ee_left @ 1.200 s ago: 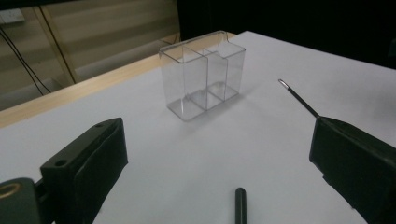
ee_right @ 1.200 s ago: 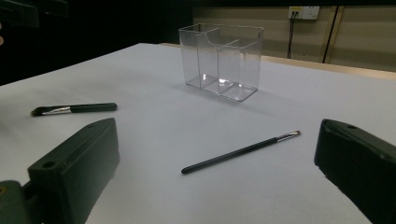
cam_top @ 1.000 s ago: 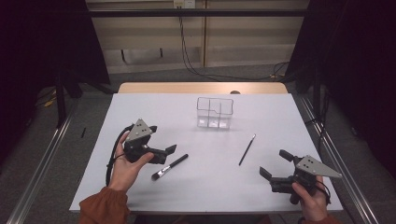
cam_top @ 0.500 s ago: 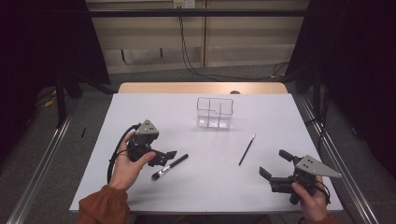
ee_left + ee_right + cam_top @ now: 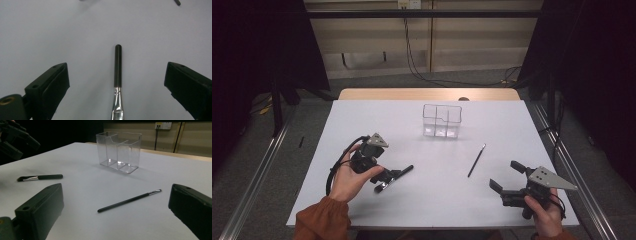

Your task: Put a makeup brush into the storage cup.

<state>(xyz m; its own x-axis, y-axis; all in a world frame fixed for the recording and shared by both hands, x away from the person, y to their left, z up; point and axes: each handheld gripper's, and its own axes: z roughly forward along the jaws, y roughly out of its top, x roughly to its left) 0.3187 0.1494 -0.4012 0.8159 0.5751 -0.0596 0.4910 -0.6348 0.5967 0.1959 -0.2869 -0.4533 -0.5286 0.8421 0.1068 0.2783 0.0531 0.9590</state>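
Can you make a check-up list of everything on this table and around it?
Surface: white table, flat and bare apart from the items below.
Job's things: short black brush lying flat between the left gripper's open fingers, not gripped; thin brush lying apart; clear divided holder upright, nothing inside it.
Clutter: nothing seen.
Grippers: left gripper open over the short brush; right gripper open, holding nothing.
Cables: black cable loops from the left gripper; wall cables hang behind.
Surroundings: dark curtains, grey floor.
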